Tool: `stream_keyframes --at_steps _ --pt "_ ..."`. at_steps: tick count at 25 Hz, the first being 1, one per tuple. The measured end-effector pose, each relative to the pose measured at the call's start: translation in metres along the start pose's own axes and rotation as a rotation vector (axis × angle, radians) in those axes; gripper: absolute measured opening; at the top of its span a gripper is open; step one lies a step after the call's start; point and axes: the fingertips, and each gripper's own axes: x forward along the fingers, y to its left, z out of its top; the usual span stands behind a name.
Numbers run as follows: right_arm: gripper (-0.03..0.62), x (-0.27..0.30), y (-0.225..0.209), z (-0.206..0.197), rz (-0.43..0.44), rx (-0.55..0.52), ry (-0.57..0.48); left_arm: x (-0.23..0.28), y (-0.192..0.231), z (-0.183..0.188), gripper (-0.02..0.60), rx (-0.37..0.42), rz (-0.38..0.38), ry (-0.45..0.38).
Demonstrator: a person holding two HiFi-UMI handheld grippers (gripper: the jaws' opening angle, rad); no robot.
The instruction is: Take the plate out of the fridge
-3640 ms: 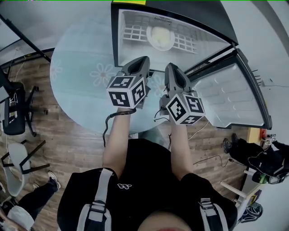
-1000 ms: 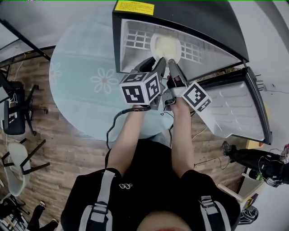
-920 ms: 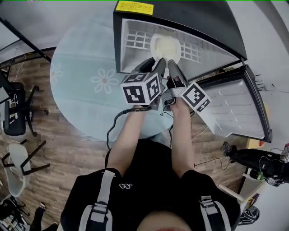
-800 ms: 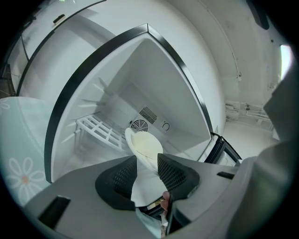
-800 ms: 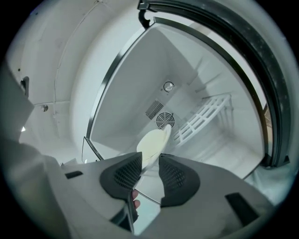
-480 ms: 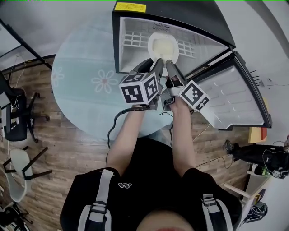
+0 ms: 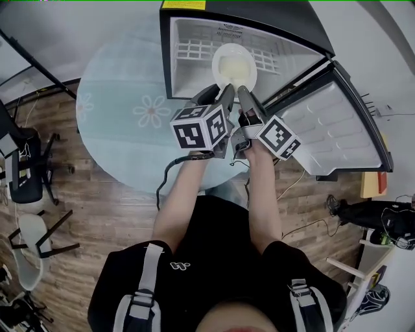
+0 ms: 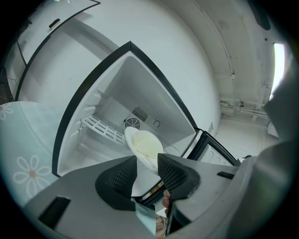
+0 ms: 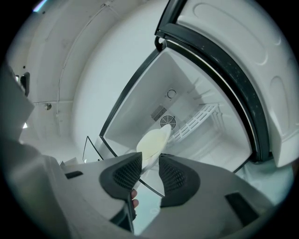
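With the fridge [image 7: 279, 19] standing on the round table [image 7: 123, 130] and its door [image 7: 331, 130] swung wide to the right, the plate [image 7: 235, 63] sits in the opening, in front of the wire shelf [image 7: 194, 48].

- Plate: white, pale cream centre, nothing visible on it. Near rim points at the person.
- left gripper [image 7: 225, 91] and right gripper [image 7: 242, 91] come in side by side – tips almost touching each other, both on that near rim.
- Left gripper view: fingers [image 8: 122, 175] are pinching the plate [image 8: 145, 144] rim; the white edge fills the gap between the two pads. Wire shelf [image 8: 100, 128] and round fan vent [image 8: 132, 123] show behind it on the back wall.
- Right gripper view: same story – fingers [image 9: 174, 176] clamp the rim of the plate [image 9: 152, 144], vent [image 9: 167, 122] behind.
- Both grippers point roughly level into the fridge.
- Can't tell whether the plate's far edge is touching the fridge floor or is clear of it.
- Table cover is light blue with daisy prints; wood floor all around.
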Motion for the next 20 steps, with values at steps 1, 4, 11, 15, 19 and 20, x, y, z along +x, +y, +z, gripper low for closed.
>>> stream_keyframes --at_steps 1,4,11,15,19,20 --pt "0.117 -0.002 0.0 0.0 -0.002 0.0 -0.003 0.0 -0.002 -0.001 0.132 0.002 -0.003 0.002" --pt "0.117 -0.009 -0.003 0.002 -0.011 -0.001 -0.014 0.0 -0.007 -0.006 0.132 0.009 -0.014 0.009" --pt "0.118 -0.019 -0.005 0.002 -0.023 -0.002 -0.026 -0.002 -0.014 -0.012 0.132 0.007 -0.029 0.019" --pt "0.118 -0.022 -0.007 0.001 -0.028 0.002 -0.029 -0.002 -0.015 -0.015 0.132 0.002 -0.038 0.024" --pt "0.118 -0.024 -0.009 0.0 -0.029 0.005 -0.027 -0.003 -0.016 -0.018 0.132 0.004 -0.037 0.028" --pt "0.118 -0.025 -0.009 -0.001 -0.029 0.006 -0.026 -0.003 -0.016 -0.019 0.132 0.004 -0.035 0.029"
